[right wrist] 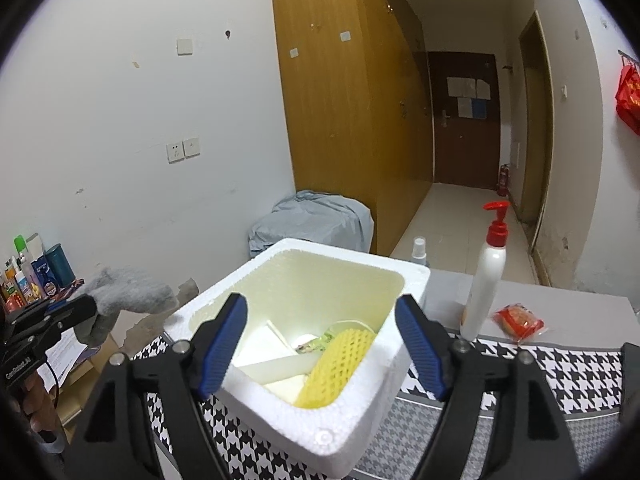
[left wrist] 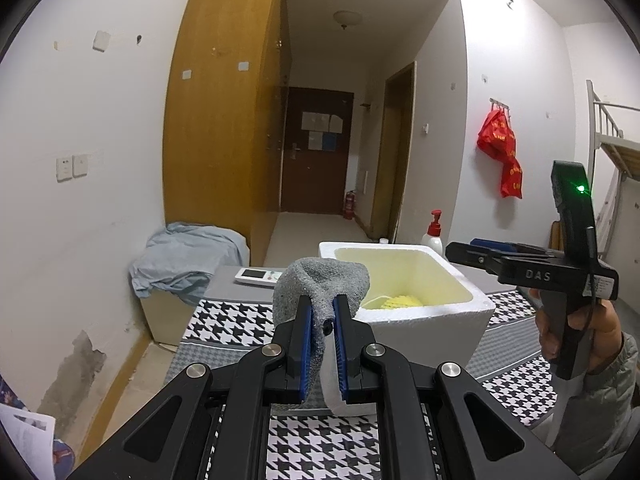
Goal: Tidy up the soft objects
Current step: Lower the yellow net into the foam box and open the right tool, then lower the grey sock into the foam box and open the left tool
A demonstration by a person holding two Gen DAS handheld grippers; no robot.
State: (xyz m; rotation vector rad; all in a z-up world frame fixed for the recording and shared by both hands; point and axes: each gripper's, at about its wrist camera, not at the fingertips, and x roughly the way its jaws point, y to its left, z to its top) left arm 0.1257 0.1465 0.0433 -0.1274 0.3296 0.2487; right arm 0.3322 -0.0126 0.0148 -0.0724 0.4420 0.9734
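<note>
Yellow net (right wrist: 340,364) already in foam box (right wrist: 416,276); grey sock (left wrist: 320,284) pinched by left gripper (left wrist: 323,344), not yet boxed; right gripper (right wrist: 320,344) fingers spread, empty.

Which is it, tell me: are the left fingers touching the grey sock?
Touching. The left wrist view shows the left gripper's blue fingers clamped on the grey sock, fabric pinched between them.

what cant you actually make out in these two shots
- Bottom of the foam box, left wrist view: the grey sock in the left gripper and the near wall cover most of it.
- Items under the yellow foam net, right wrist view: overlapped and glared out.
- Papers on the door, both views: too small to read.
- Bottles at the left edge, right wrist view: cut off, labels blurred.
</note>
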